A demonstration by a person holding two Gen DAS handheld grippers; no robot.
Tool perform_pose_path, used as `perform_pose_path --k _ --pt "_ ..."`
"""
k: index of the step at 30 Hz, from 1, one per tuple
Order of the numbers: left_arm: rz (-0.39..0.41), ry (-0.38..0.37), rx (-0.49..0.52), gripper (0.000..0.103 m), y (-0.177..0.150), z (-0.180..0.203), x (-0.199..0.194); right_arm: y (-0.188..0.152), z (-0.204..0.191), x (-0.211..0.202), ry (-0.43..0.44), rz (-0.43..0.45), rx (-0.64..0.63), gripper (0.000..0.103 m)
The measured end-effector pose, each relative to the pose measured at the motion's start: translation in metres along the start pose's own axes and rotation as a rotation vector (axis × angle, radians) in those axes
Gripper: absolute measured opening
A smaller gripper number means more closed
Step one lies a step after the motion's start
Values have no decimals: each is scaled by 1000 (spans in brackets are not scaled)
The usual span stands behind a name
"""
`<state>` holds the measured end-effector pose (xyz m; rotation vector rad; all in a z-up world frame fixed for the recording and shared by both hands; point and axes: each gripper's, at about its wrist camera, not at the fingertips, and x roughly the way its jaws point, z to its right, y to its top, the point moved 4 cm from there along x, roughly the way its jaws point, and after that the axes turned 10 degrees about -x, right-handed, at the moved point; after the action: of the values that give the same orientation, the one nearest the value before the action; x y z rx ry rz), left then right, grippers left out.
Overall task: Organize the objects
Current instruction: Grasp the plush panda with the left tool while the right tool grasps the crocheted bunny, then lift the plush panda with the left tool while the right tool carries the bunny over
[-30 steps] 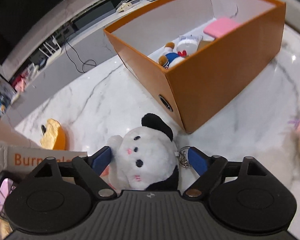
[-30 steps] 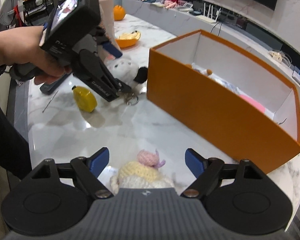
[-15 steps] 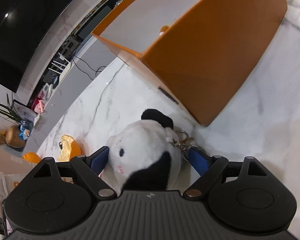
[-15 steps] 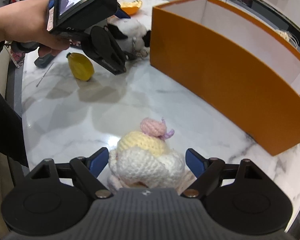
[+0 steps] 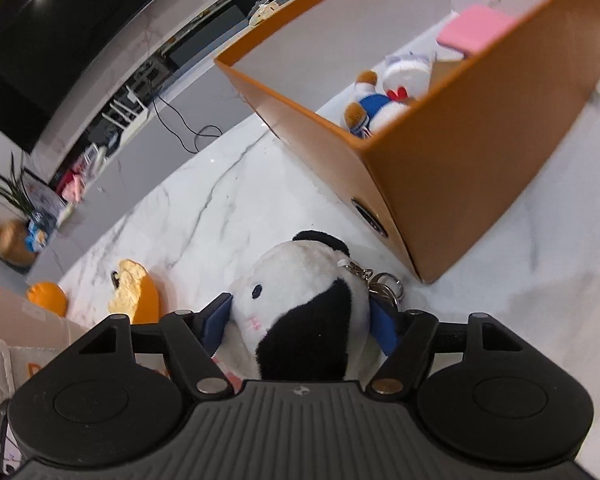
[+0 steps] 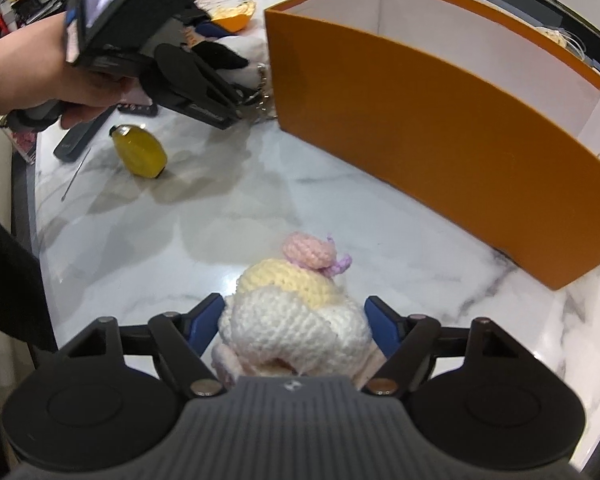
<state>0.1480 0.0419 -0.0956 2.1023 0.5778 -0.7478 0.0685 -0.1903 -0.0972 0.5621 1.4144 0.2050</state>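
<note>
Your left gripper (image 5: 300,320) fingers clamp the panda plush (image 5: 300,308) beside the orange box (image 5: 480,184); the right gripper (image 6: 296,320) hugs the crochet doll (image 6: 296,312). Lift both above the box's rim before releasing.

left gripper (image 5: 300,320): black ribbed body, blue pads (image 5: 382,326); bare hand (image 6: 48,76), black sleeve (image 6: 8,280).

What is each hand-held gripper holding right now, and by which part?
The left hand-held gripper squeezes the black-and-white plush by the sides of its body. The right hand-held gripper has the crocheted doll by its white sides.
</note>
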Motion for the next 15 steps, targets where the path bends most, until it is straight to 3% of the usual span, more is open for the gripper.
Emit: perform_pose_path --k 8,15 --pt "-19 -142 -91 81 4 0 -21 -1 12 -7 -38 17 40 76" --pt "-31 -166 -98 80 1 0 -40 5 17 -11 -47 33 57 76"
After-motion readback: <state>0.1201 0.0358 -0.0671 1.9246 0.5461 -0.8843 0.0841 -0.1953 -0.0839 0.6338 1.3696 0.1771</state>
